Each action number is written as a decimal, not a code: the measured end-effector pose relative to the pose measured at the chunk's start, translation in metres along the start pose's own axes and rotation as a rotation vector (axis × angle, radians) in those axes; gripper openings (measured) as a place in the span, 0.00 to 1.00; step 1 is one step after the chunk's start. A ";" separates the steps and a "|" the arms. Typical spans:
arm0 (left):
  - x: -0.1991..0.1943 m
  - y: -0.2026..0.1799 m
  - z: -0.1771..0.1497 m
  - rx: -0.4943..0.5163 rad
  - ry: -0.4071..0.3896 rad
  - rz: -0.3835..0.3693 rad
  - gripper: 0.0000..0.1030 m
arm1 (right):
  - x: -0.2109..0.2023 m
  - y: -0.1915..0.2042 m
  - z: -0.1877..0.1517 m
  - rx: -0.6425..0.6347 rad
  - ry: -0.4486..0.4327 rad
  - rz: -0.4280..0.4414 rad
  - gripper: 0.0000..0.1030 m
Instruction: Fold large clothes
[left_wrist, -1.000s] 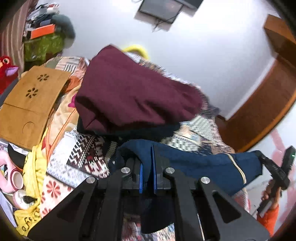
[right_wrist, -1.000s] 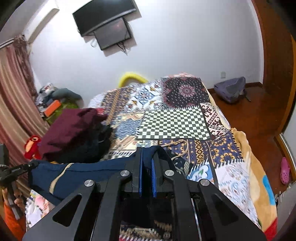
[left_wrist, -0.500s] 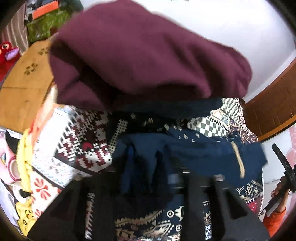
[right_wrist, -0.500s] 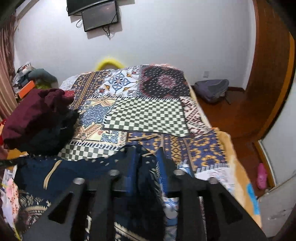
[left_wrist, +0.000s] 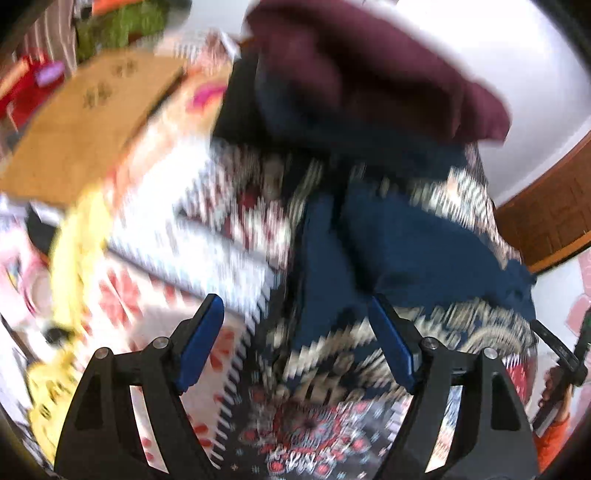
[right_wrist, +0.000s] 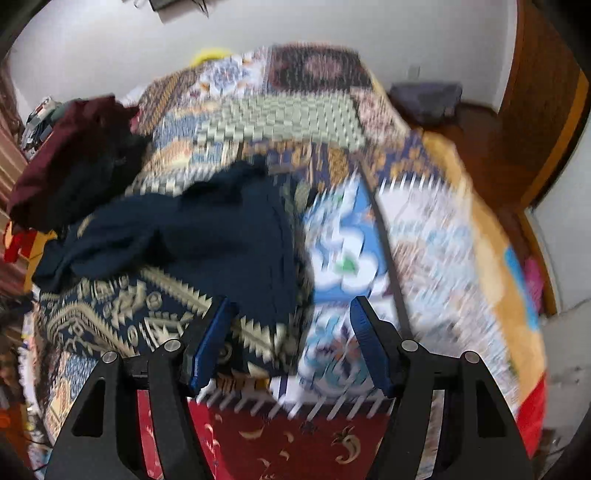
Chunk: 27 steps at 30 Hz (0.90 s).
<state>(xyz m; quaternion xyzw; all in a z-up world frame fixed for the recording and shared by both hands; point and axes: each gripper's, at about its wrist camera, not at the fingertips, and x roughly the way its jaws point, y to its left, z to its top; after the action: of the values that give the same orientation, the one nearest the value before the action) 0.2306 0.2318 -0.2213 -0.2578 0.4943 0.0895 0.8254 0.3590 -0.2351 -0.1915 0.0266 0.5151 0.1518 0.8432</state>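
I hold both tongs, left gripper (left_wrist: 295, 347) and right gripper (right_wrist: 290, 343), spread wide and empty; navy garment (right_wrist: 207, 236) lies crumpled on bedspread (right_wrist: 424, 236) at 11 o'clock, awaiting regrasp.

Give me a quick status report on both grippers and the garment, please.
Left gripper, right gripper: jaws open, empty. Navy garment lying rumpled on bedspread. Maroon pile beyond it.

No legible text, label, brand, number or sign could be made out in either wrist view, both of which were blurred by motion.
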 end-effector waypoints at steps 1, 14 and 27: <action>0.010 0.003 -0.007 -0.014 0.038 -0.014 0.77 | 0.000 0.000 -0.002 0.008 -0.015 0.005 0.61; 0.046 -0.016 -0.030 -0.011 0.073 -0.138 0.62 | 0.011 0.035 -0.011 -0.031 -0.028 0.079 0.19; -0.031 -0.021 -0.033 0.032 -0.066 -0.214 0.11 | -0.052 0.048 -0.028 -0.057 -0.148 0.148 0.10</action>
<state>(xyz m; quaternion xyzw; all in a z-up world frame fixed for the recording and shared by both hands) 0.1982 0.2001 -0.2000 -0.2930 0.4378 0.0015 0.8500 0.3019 -0.2076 -0.1501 0.0516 0.4433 0.2259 0.8659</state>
